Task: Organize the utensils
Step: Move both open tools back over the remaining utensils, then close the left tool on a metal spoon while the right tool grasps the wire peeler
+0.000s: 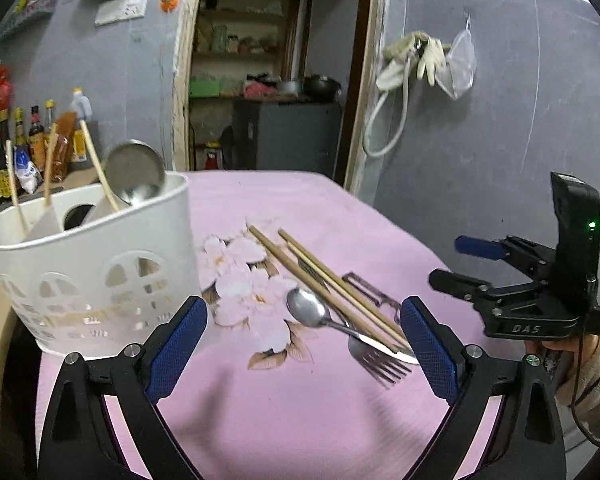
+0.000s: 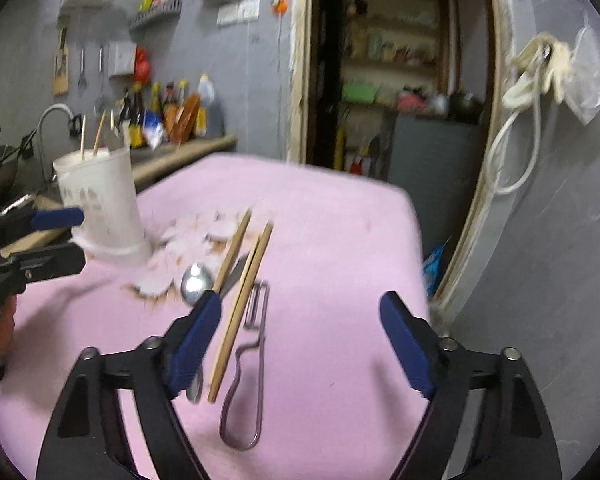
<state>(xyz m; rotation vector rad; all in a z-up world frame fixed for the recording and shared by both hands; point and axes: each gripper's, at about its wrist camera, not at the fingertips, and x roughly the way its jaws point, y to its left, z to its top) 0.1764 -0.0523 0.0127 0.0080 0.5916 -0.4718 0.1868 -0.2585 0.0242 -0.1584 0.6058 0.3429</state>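
Tongs (image 1: 304, 354) (image 2: 300, 344): both agape, empty, above the utensil pile.
Next: close on chopsticks (image 2: 240, 308); carry to holder (image 1: 88, 264).

Fork (image 1: 376, 354) handle hidden under crossed chopsticks (image 1: 320, 280).

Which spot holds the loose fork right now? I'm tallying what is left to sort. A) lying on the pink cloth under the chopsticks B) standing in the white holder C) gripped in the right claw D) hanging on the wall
A: the fork lies flat on the pink cloth, with the chopsticks crossing over it beside the spoon, outside the white holder.
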